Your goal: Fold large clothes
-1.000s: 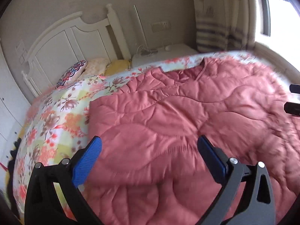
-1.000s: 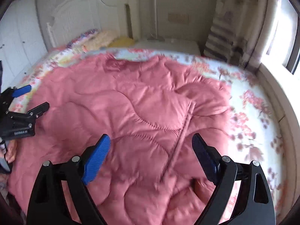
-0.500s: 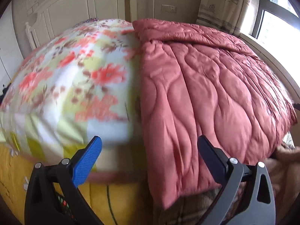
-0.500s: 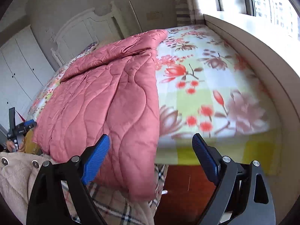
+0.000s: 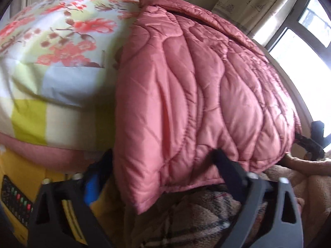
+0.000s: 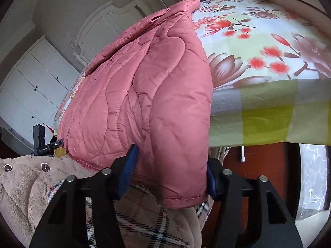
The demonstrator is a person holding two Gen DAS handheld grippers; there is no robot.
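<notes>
A pink quilted coat [image 5: 196, 86] lies on the bed and hangs over its near edge. In the left wrist view, my left gripper [image 5: 161, 165] has the coat's lower left corner between its jaws, which are closing; the pads sit at the cloth's sides and no firm pinch shows. In the right wrist view, my right gripper [image 6: 169, 171] is closing on the coat's [image 6: 144, 95] lower right corner, its blue pads [image 6: 128, 165] against the fabric on both sides. Each gripper shows small in the other's view: the right gripper [image 5: 312, 142], the left gripper [image 6: 45, 144].
The floral bedsheet [image 5: 62, 41] covers the mattress [image 6: 258, 47]. Beige fleece with plaid lining [image 6: 26, 186] lies under both grippers. A white headboard [image 6: 99, 31] and wardrobe [image 6: 33, 86] stand behind. A window [image 5: 300, 47] and curtain [image 5: 254, 2] are at the right.
Both grippers dropped from above the spread coat to the bed's near edge. Their jaws narrowed around the coat's two hanging corners, the right one much more than the left.
</notes>
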